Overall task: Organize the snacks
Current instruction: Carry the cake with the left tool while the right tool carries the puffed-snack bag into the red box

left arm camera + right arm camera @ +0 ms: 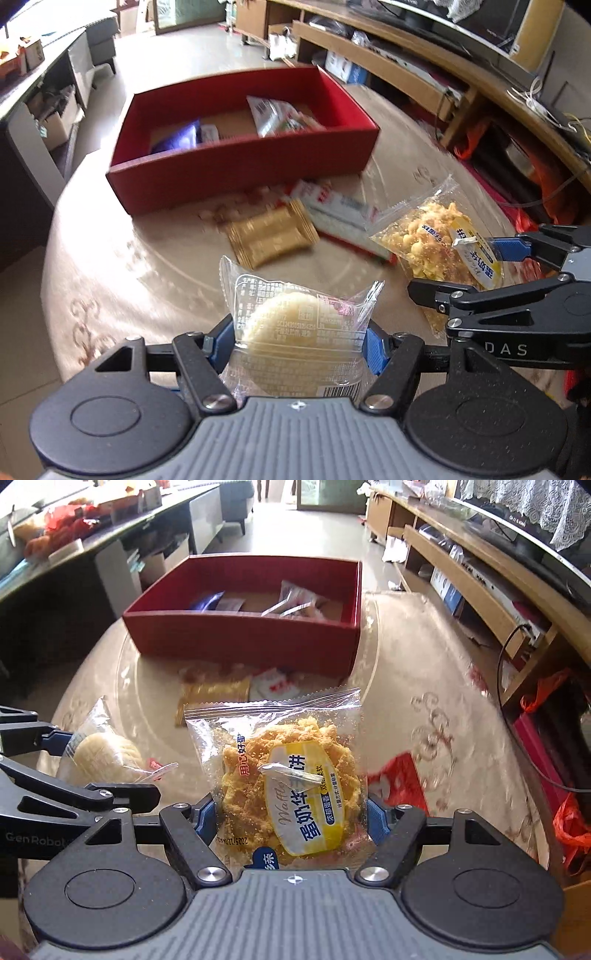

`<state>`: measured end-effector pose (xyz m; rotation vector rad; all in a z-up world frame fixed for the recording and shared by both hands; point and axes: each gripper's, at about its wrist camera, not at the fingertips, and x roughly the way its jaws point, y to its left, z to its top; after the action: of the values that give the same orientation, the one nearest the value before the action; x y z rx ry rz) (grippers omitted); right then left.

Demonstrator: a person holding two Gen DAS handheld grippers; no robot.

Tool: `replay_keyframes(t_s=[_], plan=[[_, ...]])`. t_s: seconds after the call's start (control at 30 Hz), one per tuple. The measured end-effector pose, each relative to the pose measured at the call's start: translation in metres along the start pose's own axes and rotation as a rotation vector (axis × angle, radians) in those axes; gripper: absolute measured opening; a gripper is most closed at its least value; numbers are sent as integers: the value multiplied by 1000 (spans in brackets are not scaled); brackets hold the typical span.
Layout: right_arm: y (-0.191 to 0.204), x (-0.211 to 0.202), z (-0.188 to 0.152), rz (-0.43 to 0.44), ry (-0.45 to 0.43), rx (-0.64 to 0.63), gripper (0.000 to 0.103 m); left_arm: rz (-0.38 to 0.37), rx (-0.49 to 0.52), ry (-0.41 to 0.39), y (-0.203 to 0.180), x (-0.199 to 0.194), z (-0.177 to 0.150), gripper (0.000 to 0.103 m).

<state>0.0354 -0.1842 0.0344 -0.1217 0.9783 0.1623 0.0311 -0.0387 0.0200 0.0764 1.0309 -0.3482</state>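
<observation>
My left gripper (299, 347) is shut on a clear-wrapped pale round cake (295, 332), held above the table. My right gripper (291, 818) is shut on a clear bag of yellow waffle crisps (291, 775), also lifted. Each gripper shows in the other's view: the right one (454, 266) with its crisps bag (436, 240), the left one (74, 764) with its cake (107, 757). Beyond them stands an open red box (236, 173) (240, 638) with several packets inside. A gold-wrapped snack (271, 232) (214, 694) and a red-and-white packet (340, 214) (275, 686) lie in front of it.
The round table wears a beige patterned cloth (110, 277) under a clear cover. A wooden TV bench (480, 590) runs along the right, with red bags (569, 823) on the floor beside it. A dark sideboard (55, 572) stands at the left.
</observation>
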Motion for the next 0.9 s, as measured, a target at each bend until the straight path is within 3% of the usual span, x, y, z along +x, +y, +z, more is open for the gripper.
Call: replay_keyframes(t_s=[0.43,0.9], plan=[[-8,8,48,-27,-91,57,79,67,-61,-105,18,1,49,63],[-13,25,87,-53,-151,86,79,125,-102,-165,32,13,90,63]])
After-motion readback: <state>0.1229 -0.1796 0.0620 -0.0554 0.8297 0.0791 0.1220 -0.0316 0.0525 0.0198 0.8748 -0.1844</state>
